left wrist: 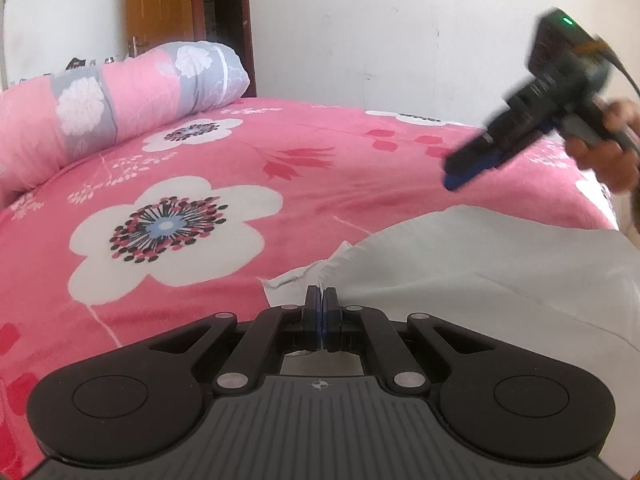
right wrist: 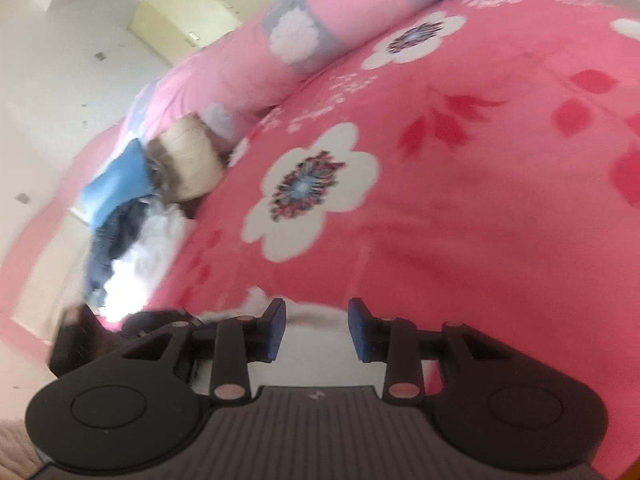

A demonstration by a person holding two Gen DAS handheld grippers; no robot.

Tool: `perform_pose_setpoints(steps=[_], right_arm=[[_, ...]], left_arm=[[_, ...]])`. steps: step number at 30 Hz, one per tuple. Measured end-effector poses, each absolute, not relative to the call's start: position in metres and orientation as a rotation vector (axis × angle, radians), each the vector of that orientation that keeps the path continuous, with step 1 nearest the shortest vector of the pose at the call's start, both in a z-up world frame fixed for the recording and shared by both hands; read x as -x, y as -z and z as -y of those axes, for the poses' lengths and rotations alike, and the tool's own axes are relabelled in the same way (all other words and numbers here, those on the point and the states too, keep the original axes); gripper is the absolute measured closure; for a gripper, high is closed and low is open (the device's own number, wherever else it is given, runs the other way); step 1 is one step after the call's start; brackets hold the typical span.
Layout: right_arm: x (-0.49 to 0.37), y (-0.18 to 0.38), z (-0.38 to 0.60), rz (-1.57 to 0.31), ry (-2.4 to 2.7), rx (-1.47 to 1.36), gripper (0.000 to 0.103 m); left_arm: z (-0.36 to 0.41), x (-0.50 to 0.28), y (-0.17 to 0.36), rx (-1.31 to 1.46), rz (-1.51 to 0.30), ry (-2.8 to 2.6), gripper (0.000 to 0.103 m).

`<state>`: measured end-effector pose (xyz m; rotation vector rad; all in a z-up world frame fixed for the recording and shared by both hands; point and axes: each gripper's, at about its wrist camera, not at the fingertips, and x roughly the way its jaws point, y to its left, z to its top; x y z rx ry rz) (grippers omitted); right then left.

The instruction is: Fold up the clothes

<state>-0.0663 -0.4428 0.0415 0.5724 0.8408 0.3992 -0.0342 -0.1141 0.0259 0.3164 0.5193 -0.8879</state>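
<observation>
Left tool (left wrist: 322, 294): jaws pressed together, a thin edge of the white garment (left wrist: 500, 272) pinched between the pads at its near corner. The cloth fans out from the pinch to the right and lies on the bed (left wrist: 320, 168), wrinkled near the grip, smoother farther off. A faint seam line crosses its right part.

Right tool (right wrist: 317, 316): jaws apart, nothing between the blue pads (right wrist: 276, 330). White cloth (right wrist: 316, 320) shows just beyond and below the gap; contact cannot be told, the view is blurred. In the left wrist view the same tool (left wrist: 454, 178) hangs in the air above the bed, tilted down to the left, a hand (left wrist: 608, 148) on its grip at the right edge, a green light (left wrist: 567, 21) lit on its housing. It sits above and beyond the garment's far edge, apart from it.

Bed cover: pink, large white flowers with dark centres, red leaf prints. A rolled quilt (left wrist: 120, 100), pink and grey with white flowers, lies along the far left side. Behind it a wooden door (left wrist: 160, 4) and a white wall (left wrist: 400, 32).

Right wrist view, left side: a heap of other clothes (right wrist: 132, 184) at the bed's edge beside the quilt, with light blue, dark blue, cream and white pieces. Details smeared by blur.
</observation>
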Motion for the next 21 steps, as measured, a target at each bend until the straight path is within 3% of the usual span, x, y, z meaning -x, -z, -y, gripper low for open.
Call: perform_pose_setpoints(steps=[8,9,12,21], right_arm=[[0.082,-0.009,0.445,-0.886,-0.32,-0.574,0.064],[0.085,-0.007,0.445,-0.88,-0.325,-0.576,0.069],[0.092,-0.003,0.442,-0.865,-0.336,-0.569,0.102],[0.101,-0.046,0.432,-0.674,-0.285,-0.439,0.103]], left_arm=[[0.117,0.034,-0.022,-0.336,-0.526,0.875,0.103],[0.117,0.034,-0.022,-0.338,-0.527,0.875,0.103],[0.117,0.033,-0.02,-0.34,-0.53,0.87,0.103],[0.119,0.033,-0.02,-0.351,-0.529,0.862,0.103]])
